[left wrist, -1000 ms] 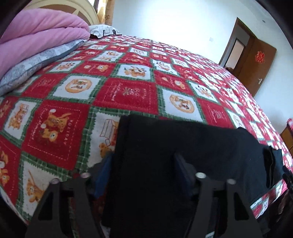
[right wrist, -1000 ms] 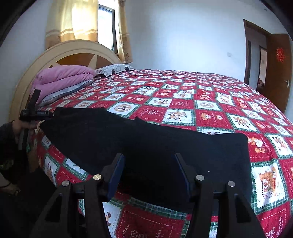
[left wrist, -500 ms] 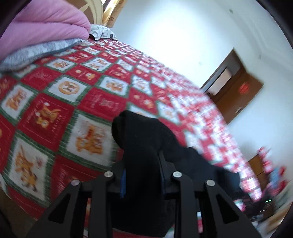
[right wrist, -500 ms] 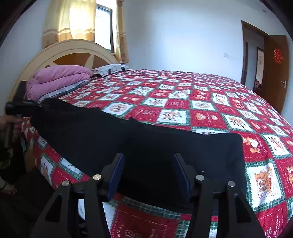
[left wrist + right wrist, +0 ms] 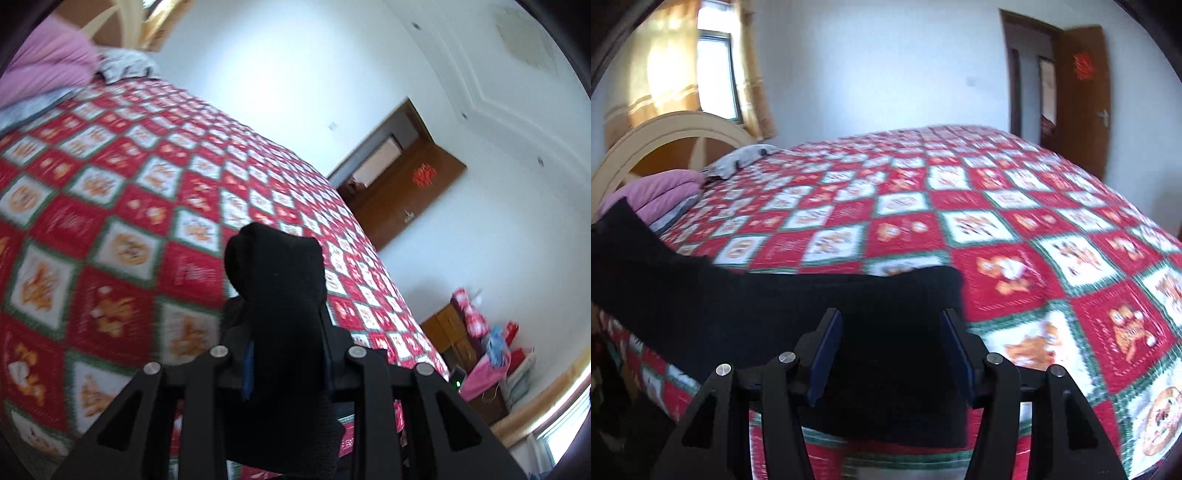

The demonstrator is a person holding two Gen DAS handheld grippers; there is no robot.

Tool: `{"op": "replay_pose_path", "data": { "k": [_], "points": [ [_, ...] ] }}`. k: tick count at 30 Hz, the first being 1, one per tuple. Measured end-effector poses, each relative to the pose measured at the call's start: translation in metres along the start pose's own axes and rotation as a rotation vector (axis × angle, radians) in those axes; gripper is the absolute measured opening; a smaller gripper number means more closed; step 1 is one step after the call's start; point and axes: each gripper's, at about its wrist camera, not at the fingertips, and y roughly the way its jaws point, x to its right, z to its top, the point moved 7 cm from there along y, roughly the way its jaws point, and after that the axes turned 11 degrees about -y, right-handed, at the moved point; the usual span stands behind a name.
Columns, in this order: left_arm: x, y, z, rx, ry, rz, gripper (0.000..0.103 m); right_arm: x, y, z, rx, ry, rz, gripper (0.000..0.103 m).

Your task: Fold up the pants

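Left gripper [image 5: 286, 332] is pinching a bunched end of the black pants [image 5: 775, 317] between its pads; the cloth is standing up in a hump above the jaws. In the right wrist view that end is rising off the bedspread [image 5: 997, 221] at the left, while the rest is lying flat along the near edge of the bed. Right gripper [image 5: 892, 354] is standing spread over the other end, pads apart on either side of the cloth, not pressing it.

Progress, judged: first fold only starting; lifted end not yet carried over, no crease laid.

Surface: red, white and green patchwork spread. Room: pink quilt [image 5: 653, 195] by the headboard [image 5: 665, 140], curtained window, brown door [image 5: 1078, 96].
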Motion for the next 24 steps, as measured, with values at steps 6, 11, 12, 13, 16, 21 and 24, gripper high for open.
{"op": "replay_pose_path", "data": {
  "k": [6, 11, 12, 13, 16, 21, 24],
  "points": [
    [0.037, 0.033, -0.019, -0.064, 0.105, 0.017, 0.028, 0.019, 0.005, -0.005, -0.025, 0.043, -0.007, 0.057],
    [0.064, 0.065, -0.044, -0.124, 0.167, 0.02, 0.028, 0.023, 0.001, -0.002, -0.013, 0.04, -0.019, 0.057],
    [0.07, 0.068, -0.049, -0.132, 0.173, 0.018, 0.028, 0.024, 0.001, -0.002, -0.012, 0.041, -0.021, 0.057],
    [0.074, 0.073, -0.053, -0.139, 0.181, 0.018, 0.028, 0.025, 0.001, -0.002, -0.011, 0.043, -0.023, 0.057],
    [0.085, 0.083, -0.06, -0.153, 0.189, 0.012, 0.028, 0.029, 0.0, -0.001, -0.008, 0.052, -0.029, 0.057],
    [0.098, 0.097, -0.065, -0.167, 0.197, 0.01, 0.028, 0.036, -0.001, 0.0, 0.001, 0.068, -0.04, 0.057],
    [0.106, 0.106, -0.07, -0.177, 0.207, 0.009, 0.028, 0.041, -0.001, 0.0, 0.005, 0.083, -0.047, 0.057]
  ]
}}
